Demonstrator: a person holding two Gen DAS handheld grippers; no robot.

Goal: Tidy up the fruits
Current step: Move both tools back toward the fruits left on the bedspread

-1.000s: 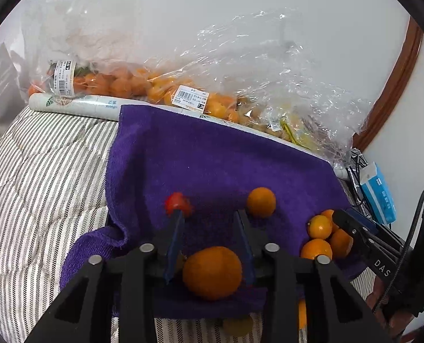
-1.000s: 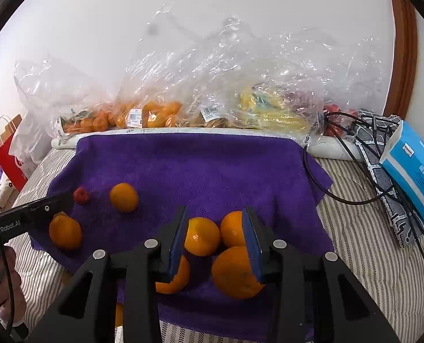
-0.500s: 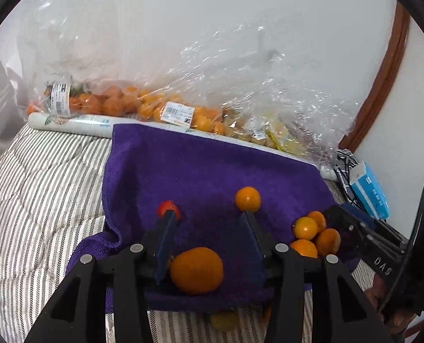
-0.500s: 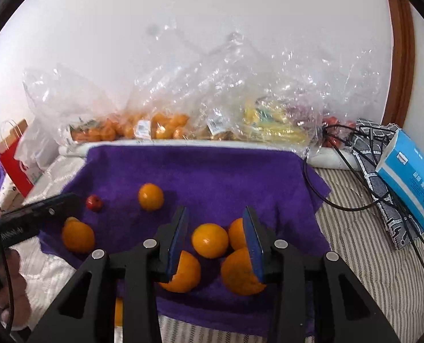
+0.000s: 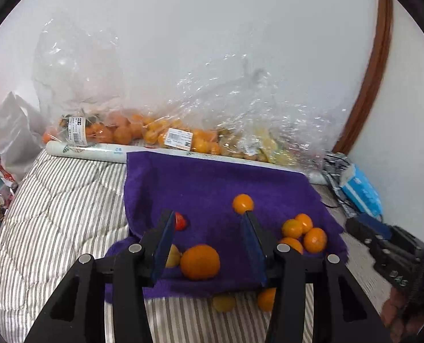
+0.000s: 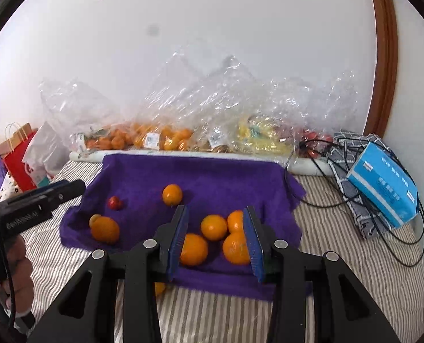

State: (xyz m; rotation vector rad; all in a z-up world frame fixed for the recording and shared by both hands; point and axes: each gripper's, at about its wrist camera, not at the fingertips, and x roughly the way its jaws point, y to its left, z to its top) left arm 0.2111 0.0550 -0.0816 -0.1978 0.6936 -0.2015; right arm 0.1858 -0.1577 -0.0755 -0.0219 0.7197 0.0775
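One large round orange fruit (image 5: 200,261) lies dead ahead between the spread, empty fingers of the left gripper (image 5: 207,225).
Right gripper (image 6: 215,230), also wide open and empty, faces the four-orange cluster (image 6: 214,227) on the purple terry towel (image 6: 212,177).

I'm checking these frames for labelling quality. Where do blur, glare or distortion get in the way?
Left wrist view: motion blur smears the right edge around the blue box; fisheye bends the door frame. Right wrist view: sharper; glare on the plastic bags obscures the fruit inside.

Even, bright indoor light (fisheye-bent edges, black corners), slight blur.
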